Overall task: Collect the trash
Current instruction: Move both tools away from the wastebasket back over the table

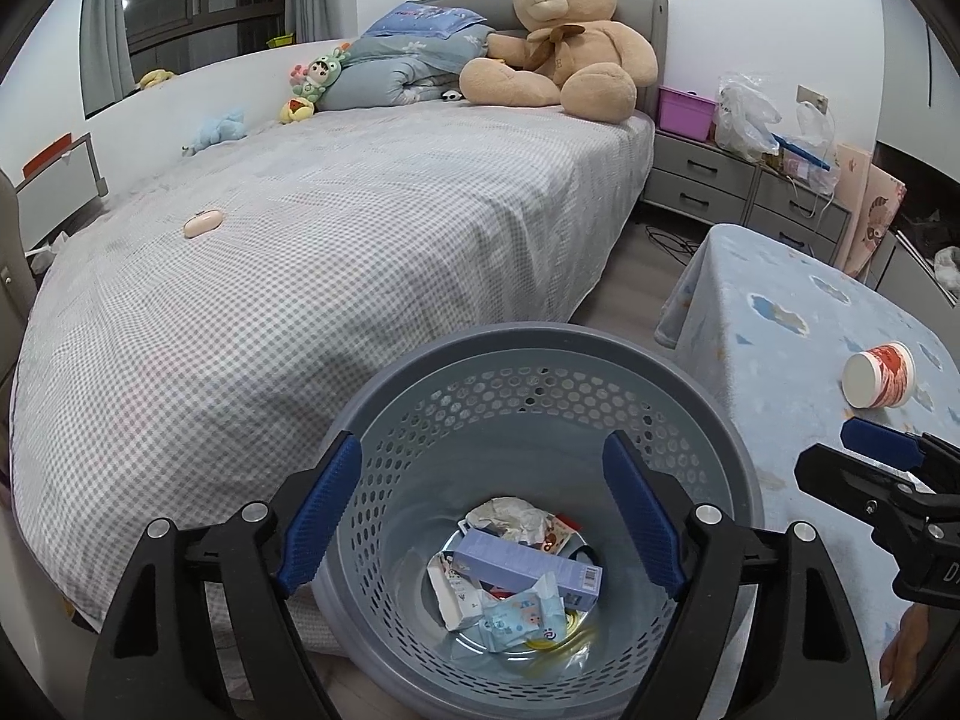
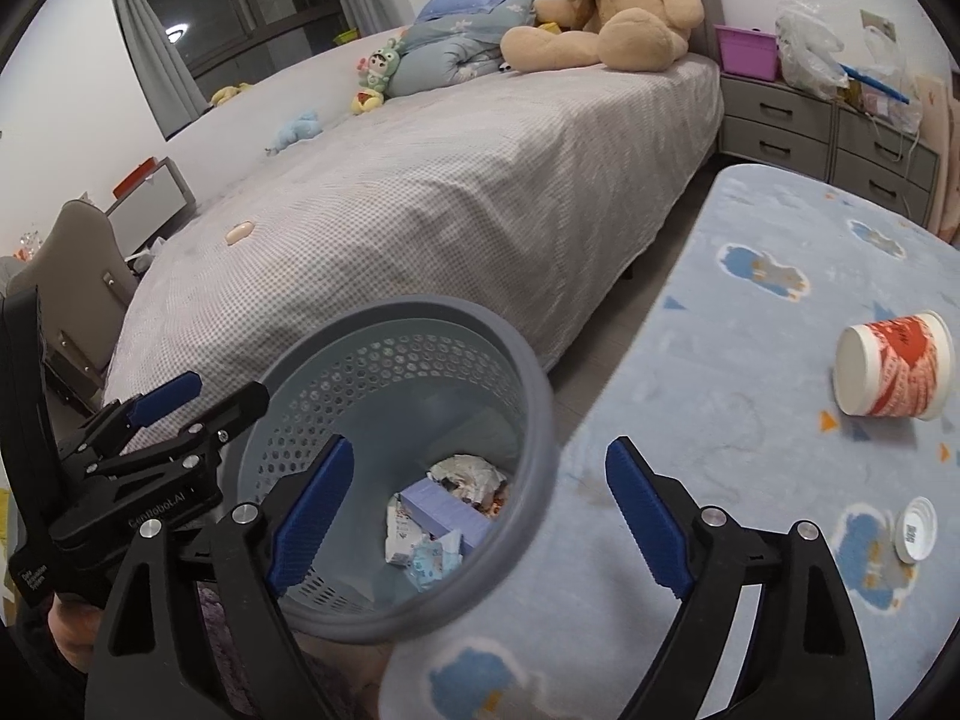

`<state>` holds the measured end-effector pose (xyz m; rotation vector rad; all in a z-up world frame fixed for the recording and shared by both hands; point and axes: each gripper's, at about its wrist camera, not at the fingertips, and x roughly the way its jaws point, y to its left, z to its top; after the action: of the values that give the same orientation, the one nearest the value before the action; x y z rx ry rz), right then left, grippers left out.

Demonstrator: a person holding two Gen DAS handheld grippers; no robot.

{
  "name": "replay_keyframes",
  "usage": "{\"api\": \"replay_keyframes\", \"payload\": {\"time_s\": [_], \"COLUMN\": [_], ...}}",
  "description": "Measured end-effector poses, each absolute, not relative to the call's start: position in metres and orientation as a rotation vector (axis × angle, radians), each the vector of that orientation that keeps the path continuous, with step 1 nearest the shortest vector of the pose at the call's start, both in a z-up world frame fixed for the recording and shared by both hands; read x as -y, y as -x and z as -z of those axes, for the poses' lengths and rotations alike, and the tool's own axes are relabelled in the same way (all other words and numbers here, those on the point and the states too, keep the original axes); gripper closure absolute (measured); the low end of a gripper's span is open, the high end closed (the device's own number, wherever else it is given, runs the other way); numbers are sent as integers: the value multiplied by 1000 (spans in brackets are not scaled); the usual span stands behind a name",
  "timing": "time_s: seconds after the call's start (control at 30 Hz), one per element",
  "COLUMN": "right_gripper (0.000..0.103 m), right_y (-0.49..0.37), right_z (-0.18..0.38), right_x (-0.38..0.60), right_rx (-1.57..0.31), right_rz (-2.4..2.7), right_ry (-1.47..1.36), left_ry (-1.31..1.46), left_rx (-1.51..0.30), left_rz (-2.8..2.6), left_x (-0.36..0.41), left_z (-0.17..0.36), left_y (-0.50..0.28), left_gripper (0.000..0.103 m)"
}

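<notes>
Both the left gripper (image 1: 483, 513) and right gripper (image 2: 474, 516) hang with jaws open and empty over the basket (image 1: 741, 450). Next job, I'd say: the tipped cup (image 2: 891, 365) near the table's (image 2: 750, 360) right edge, and the lid (image 2: 915, 528).

Checked bed (image 1: 336, 252), grey drawers (image 1: 708, 180), dark window (image 2: 240, 6) (curtained)

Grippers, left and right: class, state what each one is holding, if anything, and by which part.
Nothing is held. The left gripper is open above the basket; the right gripper is open and empty too.
</notes>
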<state>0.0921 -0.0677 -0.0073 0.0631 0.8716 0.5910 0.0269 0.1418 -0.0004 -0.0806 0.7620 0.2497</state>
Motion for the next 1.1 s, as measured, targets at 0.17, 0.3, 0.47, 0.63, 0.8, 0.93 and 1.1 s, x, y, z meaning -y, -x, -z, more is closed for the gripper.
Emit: {"api": "replay_keyframes", "payload": {"time_s": [0.17,0.3,0.47,0.63,0.8,0.93,1.1], "right_gripper": [15,14,13,11,10,9,8], "right_y": [-84,-79,-73,-67,-67,-70,-77], "right_z": [11,12,9,10,15,22,37], "right_x": [95,124,163,200,232,254,273], "right_rx": [-886,-894,-886,-886,-899,-906,-932], "right_rz": [-528,-463,-385,-306,-234,-176,-141], "right_ry": [-47,-47,-46,-16,-3,-9,-27], "left_ry": [79,72,47,30,11,-4,-20], "left_rx": [-755,-747,-741,-739,-745,-753,-763], "left_rz": [-214,-177,-128,-80,-34,-6,20], "left_x": [-128,-112,-84,-56,-28,-9,11], "left_z": [-2,-4,-4,-3,0,4,9], "left_y": [-26,-28,-30,-35,-38,-41,-47], "left_gripper": [24,24,24,24,24,24,24]}}
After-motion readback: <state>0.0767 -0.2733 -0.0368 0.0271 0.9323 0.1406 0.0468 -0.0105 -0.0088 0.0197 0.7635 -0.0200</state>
